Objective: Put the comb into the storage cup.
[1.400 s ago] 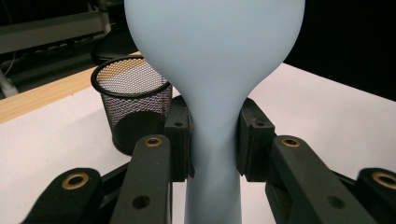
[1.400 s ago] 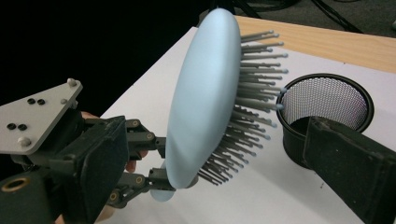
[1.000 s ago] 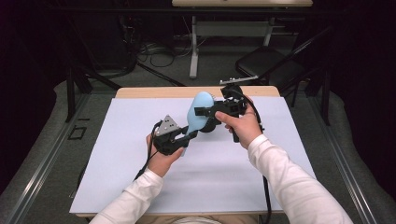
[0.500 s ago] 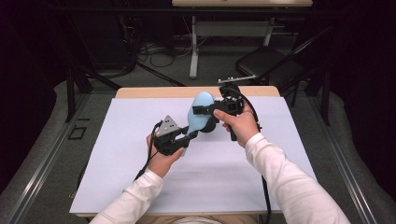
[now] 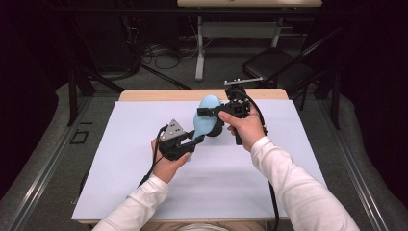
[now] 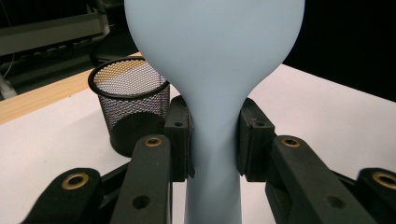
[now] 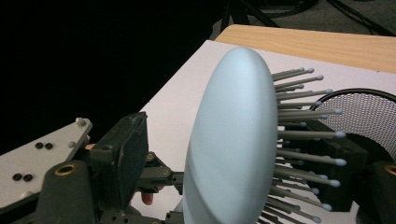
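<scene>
We're clamping the light-blue hairbrush by its neck with the left hand-held gripper, mid-frame above the counter. The right hand-held gripper is closing around the head, pads not yet touching. Light, rigid, smooth plastic; bristles flex, so we're favouring the handle. Mesh cup behind. No readable labels.

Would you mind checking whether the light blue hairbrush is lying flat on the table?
No, the hairbrush is held up above the table, its handle clamped by the left hand-held gripper.
</scene>
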A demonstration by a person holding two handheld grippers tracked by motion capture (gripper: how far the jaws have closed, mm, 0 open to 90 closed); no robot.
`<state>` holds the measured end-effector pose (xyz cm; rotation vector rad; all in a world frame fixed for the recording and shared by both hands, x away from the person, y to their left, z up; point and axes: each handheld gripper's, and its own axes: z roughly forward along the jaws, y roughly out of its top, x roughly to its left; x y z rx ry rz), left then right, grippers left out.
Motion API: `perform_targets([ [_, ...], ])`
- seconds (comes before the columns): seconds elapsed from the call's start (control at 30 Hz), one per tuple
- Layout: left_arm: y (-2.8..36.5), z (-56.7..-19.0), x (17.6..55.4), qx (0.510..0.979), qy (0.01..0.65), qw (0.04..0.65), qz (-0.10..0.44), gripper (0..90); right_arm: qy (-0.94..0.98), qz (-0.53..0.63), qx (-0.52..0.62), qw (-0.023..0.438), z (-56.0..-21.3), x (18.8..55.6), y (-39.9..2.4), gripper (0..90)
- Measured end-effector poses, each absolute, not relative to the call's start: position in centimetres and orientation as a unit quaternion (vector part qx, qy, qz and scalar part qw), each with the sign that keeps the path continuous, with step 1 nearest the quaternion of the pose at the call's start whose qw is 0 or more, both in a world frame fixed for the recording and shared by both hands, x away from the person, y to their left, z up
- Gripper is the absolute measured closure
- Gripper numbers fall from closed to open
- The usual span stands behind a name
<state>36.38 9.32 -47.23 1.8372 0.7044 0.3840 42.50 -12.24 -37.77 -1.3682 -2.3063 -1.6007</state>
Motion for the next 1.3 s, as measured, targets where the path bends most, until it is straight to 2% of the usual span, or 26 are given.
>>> perform_targets([
  [0.5, 9.29, -47.33, 36.36, 0.771, 0.296, 0.540, 0.161, 69.8, -0.734, -0.513, -0.445, 0.017, -37.80, 42.72, -12.63, 32.4],
  [0.8, 9.25, -47.41, 36.39, 0.773, 0.294, 0.539, 0.160, 69.8, -0.720, -0.516, -0.463, 0.039, -37.92, 42.95, -12.96, 34.2],
  [1.0, 9.18, -47.41, 36.32, 0.774, 0.292, 0.538, 0.160, 69.8, -0.709, -0.521, -0.473, 0.042, -38.18, 43.15, -13.18, 38.8],
  [1.3, 9.14, -47.44, 36.31, 0.775, 0.290, 0.538, 0.160, 69.8, -0.705, -0.522, -0.477, 0.047, -38.44, 43.26, -13.14, 40.8],
])
